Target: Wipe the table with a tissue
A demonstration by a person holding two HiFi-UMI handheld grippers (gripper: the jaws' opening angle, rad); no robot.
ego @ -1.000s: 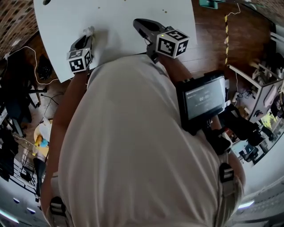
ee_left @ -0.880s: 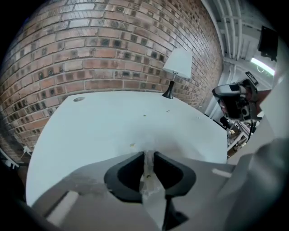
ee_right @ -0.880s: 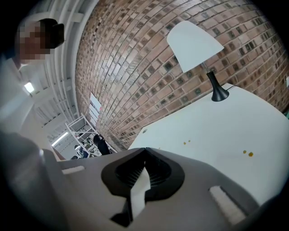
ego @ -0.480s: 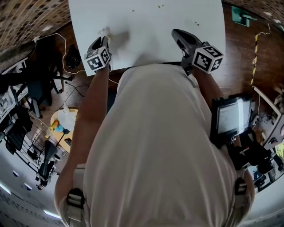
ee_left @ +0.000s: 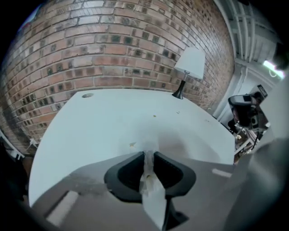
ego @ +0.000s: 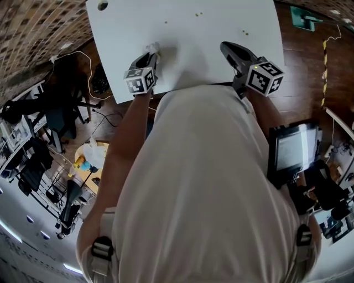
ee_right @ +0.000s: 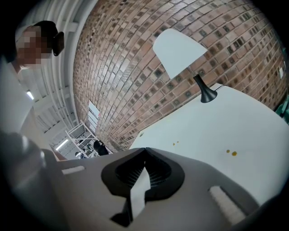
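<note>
The tissue (ego: 150, 48) is a small white wad pinched between the fingers of the left gripper (ego: 149, 55), which close on it so that a strip of it runs back through the narrow gap. Its front end is pressed down on the white table (ego: 193, 50), near the near edge and on the left side. In the left gripper view the tissue (ee_left: 146, 169) sits at the fingertips, and a small tan crumb (ee_left: 132, 144) lies just beyond it at about 11 o'clock.

At 3 o'clock from the tissue, well apart, the right gripper (ego: 228, 47) hovers over the table's near right part. Its fingers are closed tip to tip with nothing between them.

Further out, at about 1 o'clock from the tissue, we see a pair of small yellowish spots (ego: 197, 14) toward the far edge and another pair (ego: 244, 32) at 2 o'clock. The right gripper view shows them as orange dots (ee_right: 231, 152). A round hole (ego: 102, 5) marks the far left corner at 11 o'clock.

We judge the wiping under way but far from done: the tissue is in contact with the near left part only, and every spot we can see remains on the surface, so the middle and the far right are left to cover.
</note>
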